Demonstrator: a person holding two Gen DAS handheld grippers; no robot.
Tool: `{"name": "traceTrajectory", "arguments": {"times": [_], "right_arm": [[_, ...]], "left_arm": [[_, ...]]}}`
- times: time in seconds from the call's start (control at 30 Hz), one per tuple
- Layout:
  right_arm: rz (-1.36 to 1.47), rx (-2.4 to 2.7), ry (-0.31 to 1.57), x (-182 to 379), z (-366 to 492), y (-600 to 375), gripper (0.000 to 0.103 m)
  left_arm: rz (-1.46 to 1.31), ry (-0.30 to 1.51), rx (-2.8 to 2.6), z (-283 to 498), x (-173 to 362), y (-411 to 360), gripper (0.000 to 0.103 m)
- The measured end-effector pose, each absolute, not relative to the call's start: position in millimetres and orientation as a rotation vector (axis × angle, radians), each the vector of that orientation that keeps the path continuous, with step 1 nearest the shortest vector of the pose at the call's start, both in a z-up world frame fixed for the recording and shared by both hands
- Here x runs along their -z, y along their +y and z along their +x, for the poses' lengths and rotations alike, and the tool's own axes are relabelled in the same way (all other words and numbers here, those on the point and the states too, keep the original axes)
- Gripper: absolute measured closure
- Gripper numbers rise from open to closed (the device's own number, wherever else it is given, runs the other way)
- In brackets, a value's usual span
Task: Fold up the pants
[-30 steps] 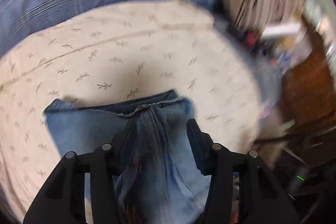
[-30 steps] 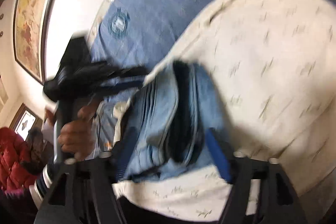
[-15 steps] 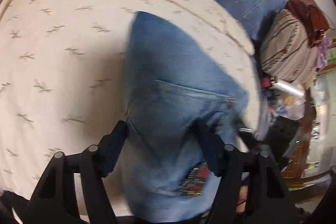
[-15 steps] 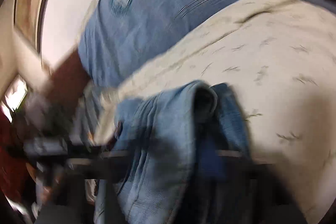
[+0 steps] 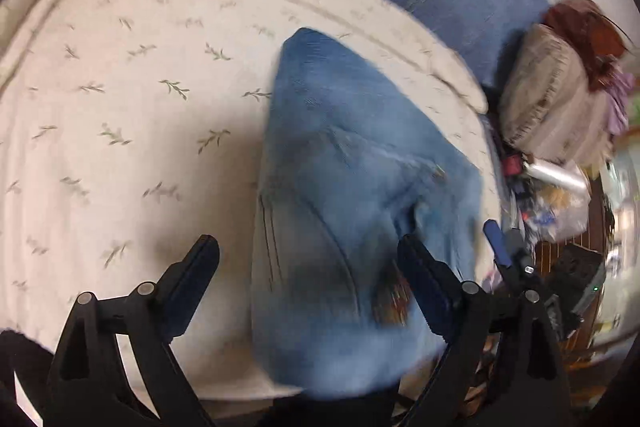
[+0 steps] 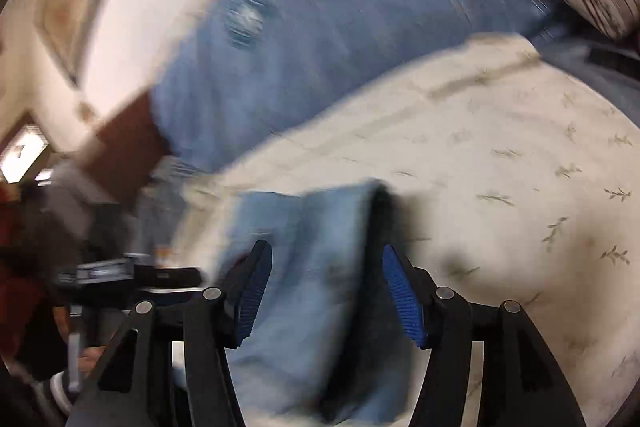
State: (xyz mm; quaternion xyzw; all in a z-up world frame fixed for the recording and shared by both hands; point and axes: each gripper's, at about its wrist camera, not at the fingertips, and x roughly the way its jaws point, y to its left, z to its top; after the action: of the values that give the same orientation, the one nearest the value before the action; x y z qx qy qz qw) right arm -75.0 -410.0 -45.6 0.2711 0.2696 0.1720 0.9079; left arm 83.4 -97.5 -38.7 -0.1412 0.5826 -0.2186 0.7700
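Where clamped before, left hand-held gripper (image 5: 308,259) wide.

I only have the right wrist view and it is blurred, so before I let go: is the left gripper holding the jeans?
Observer: No. The left gripper is open, and one finger sits over the bare quilt, off the jeans.
Operator: Which face of the jeans is up?
Observer: The left wrist view shows a stitched pocket on top of the folded bundle.
Operator: Anything close to the far side of the bundle?
Observer: A silver cylinder lies among clutter just past the quilt's edge.
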Motion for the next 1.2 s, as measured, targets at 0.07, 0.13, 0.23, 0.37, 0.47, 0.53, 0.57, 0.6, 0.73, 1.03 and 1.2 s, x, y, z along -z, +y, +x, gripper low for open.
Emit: {"name": "traceTrajectory", "arguments": {"times": [0.07,0.13,0.23,0.37,0.47,0.53,0.57,0.6,0.73,1.03,1.2], "right_arm": [[0.526,-0.405,0.530,48.6,-89.4,-395.2,0.030],[0.488,-0.394,0.592,70.7,-89.0,-378.7,0.016],[0.409,-0.288,0.741,115.6,-78.9,-364.2,0.016],[0.451,-0.308,0.734,91.1,-83.5,-371.3,0.017],[0.590,-0.298,0.630,70.2,-91.3,-402.9,0.017],[0.646,-0.252,0.613,64.0,-88.0,-421.5,0.014],[0.659,-0.234,0.622,61.1,-82.0,-427.9,0.013],[0.662,-0.233,0.634,59.2,-77.0,-430.8,0.013],[0.550,-0.242,0.629,45.5,-48.4,-415.7,0.013],[0.379,-0.181,0.845,88.7,27.8,-398.0,0.013],[0.646,-0.340,0.822,87.0,3.8,-429.3,0.011]], "left_arm": [[-0.252,1.242,0.498,60.6,39.0,-105.8,0.011],[-0.126,1.262,0.512,51.4,58.4,-124.9,0.011],[-0.152,1.382,0.523,47.9,97.7,-132.7,0.008],[-0.160,1.351,0.538,47.1,80.6,-123.7,0.011],[-0.162,1.251,0.554,46.5,47.2,-110.6,0.013],[-0.201,1.206,0.532,54.1,30.0,-100.5,0.013],[-0.218,1.204,0.518,62.8,28.1,-96.4,0.013],[-0.233,1.211,0.500,70.6,27.5,-95.0,0.013],[-0.316,1.263,0.455,103.0,33.0,-92.8,0.013],[-0.305,1.329,0.371,121.5,71.9,-122.1,0.010],[-0.419,1.277,0.451,109.1,50.3,-79.9,0.010]]}}
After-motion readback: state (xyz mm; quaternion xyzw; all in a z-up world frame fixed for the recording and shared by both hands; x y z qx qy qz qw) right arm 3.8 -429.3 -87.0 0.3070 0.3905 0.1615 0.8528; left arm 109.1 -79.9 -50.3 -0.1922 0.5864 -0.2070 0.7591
